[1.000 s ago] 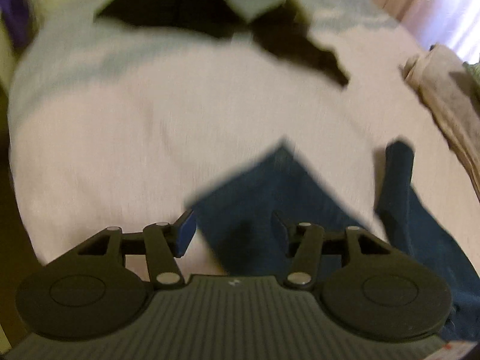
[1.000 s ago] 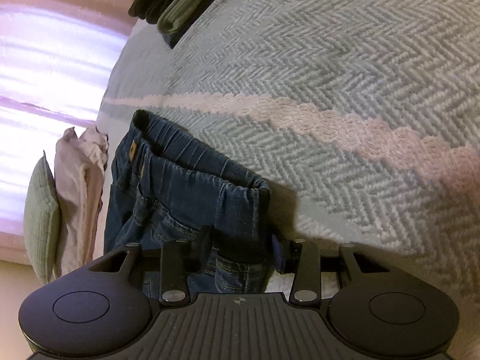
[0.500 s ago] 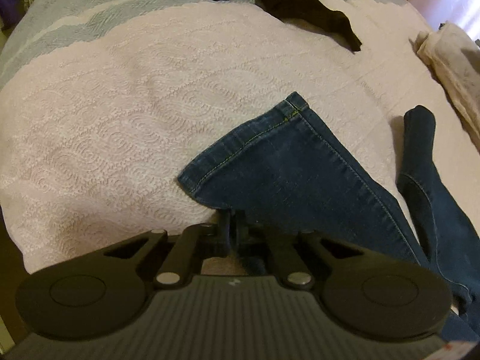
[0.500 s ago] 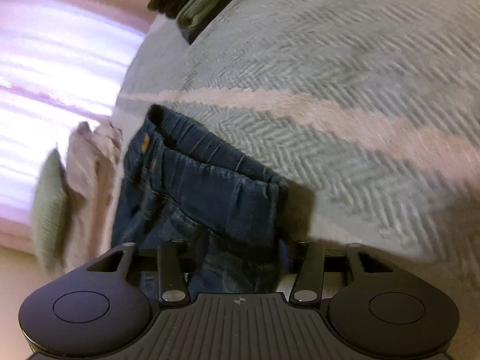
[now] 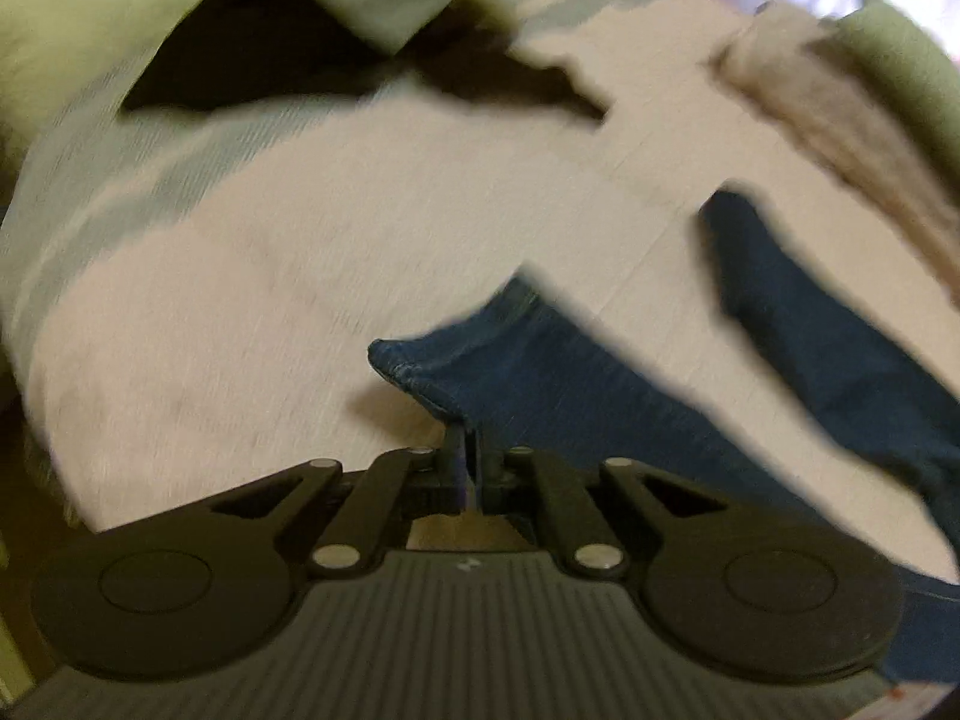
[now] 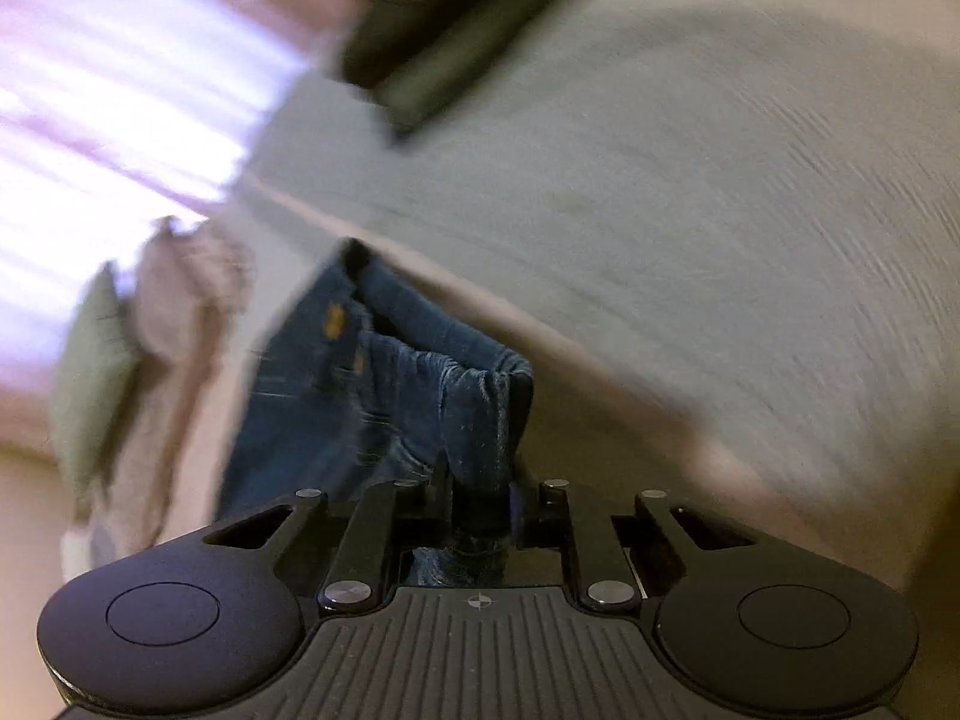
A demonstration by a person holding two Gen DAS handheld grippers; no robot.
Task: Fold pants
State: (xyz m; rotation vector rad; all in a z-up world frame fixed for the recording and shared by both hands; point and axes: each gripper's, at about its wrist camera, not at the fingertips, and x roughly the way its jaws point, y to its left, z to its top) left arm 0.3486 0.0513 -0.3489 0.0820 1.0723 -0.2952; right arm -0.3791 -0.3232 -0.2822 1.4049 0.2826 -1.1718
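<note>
Pinching denim on both sides, I am holding the jeans [image 5: 570, 384] at two ends over the bed [image 5: 312, 276]. Nearest in the left wrist view, my left tongs [image 5: 471, 456] are pressed together on the hem corner of one leg, and that corner is lifting off the pale bedspread with a shadow under it. From there the leg is running back to the right along the bed, and the other leg [image 5: 798, 324] is lying apart from it further right, its end pointing away from me. Beyond the second leg, a beige cloth [image 5: 840, 138] is sitting by the right edge of the bed with something green [image 5: 900, 60] beside it. At the far end, dark clothes [image 5: 288, 54] are spread across the bed, partly under a pale green piece; the blur is hiding finer detail.

In the right wrist view, my right tongs [image 6: 480, 501] have just been closing and are gripping a bunched fold of the waistband [image 6: 480, 396], which is rising between the fingers. The rest of the waist is hanging away to the left, a small tan patch showing on it. Left of the jeans I am seeing a beige cloth and a green cushion [image 6: 90, 372] at the bed's edge. Far off, a dark folded pile [image 6: 456, 36] is resting on the grey-green cover near a bright curtain [image 6: 120, 90].
</note>
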